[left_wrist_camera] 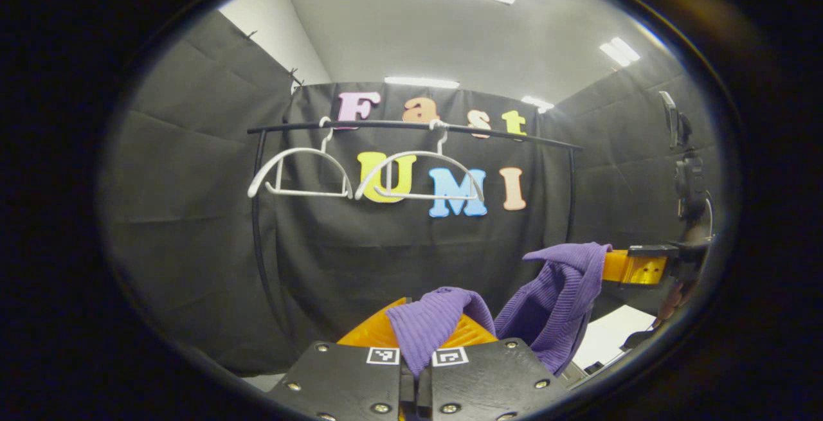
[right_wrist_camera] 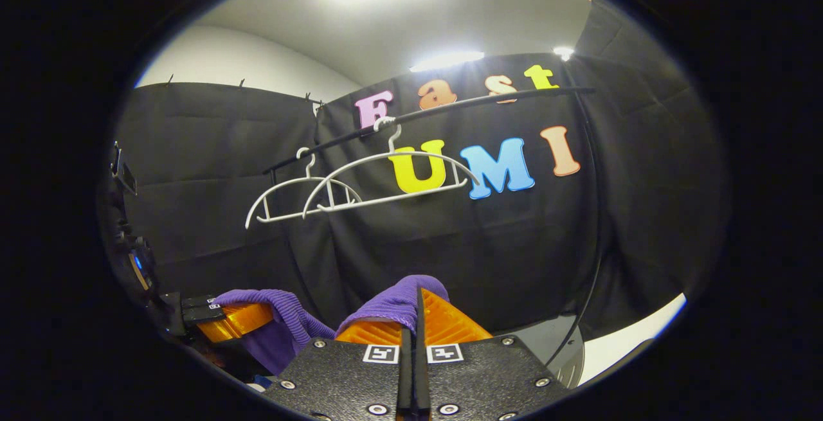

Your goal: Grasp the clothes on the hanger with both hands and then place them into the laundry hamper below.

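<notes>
A purple ribbed garment point(left_wrist_camera: 553, 305) hangs stretched between my two grippers, off the hangers. My left gripper point(left_wrist_camera: 421, 334) is shut on one end of it, the cloth bunched over its fingers. At the right of the left gripper view the right gripper point(left_wrist_camera: 620, 265) pinches the other end. In the right gripper view my right gripper point(right_wrist_camera: 415, 318) is shut on a purple fold point(right_wrist_camera: 395, 302), and the left gripper point(right_wrist_camera: 241, 318) at lower left holds more of the cloth point(right_wrist_camera: 283, 324). Two white hangers point(left_wrist_camera: 302, 173) point(left_wrist_camera: 421, 177) hang bare on the black rail point(left_wrist_camera: 411, 126).
The rail's black upright posts point(left_wrist_camera: 257, 228) stand against the booth wall. A white surface point(left_wrist_camera: 611, 334) lies at lower right. A black stand with a mounted device point(left_wrist_camera: 688, 177) rises at the right edge. A dark round rim point(right_wrist_camera: 569, 360) shows low in the right gripper view.
</notes>
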Demonstrator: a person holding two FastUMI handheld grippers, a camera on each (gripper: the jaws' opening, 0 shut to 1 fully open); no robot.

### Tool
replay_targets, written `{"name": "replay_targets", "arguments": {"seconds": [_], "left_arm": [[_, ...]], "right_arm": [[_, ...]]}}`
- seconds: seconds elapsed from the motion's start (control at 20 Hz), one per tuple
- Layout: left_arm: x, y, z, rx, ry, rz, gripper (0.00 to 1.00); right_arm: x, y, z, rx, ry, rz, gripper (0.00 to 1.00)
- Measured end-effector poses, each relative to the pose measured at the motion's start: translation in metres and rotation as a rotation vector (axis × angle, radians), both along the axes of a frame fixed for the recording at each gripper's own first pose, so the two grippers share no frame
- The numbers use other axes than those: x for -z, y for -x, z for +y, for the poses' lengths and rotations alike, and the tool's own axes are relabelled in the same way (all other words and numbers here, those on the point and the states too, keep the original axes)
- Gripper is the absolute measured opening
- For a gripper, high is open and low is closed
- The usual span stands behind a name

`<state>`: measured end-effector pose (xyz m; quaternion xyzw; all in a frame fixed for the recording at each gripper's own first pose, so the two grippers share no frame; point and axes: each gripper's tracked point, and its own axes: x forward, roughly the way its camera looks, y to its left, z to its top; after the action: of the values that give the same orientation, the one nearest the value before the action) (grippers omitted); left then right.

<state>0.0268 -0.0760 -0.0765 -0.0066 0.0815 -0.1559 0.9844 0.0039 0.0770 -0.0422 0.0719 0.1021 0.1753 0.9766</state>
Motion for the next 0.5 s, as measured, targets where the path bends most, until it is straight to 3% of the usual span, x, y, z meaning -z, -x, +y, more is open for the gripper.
{"name": "replay_targets", "arguments": {"seconds": [0.5], "left_arm": [[0.104, 0.007, -0.02, -0.027, -0.095, 0.162, 0.0]], "right_arm": [[0.129, 0.009, -0.02, 0.02, 0.068, 0.236, 0.02]]}}
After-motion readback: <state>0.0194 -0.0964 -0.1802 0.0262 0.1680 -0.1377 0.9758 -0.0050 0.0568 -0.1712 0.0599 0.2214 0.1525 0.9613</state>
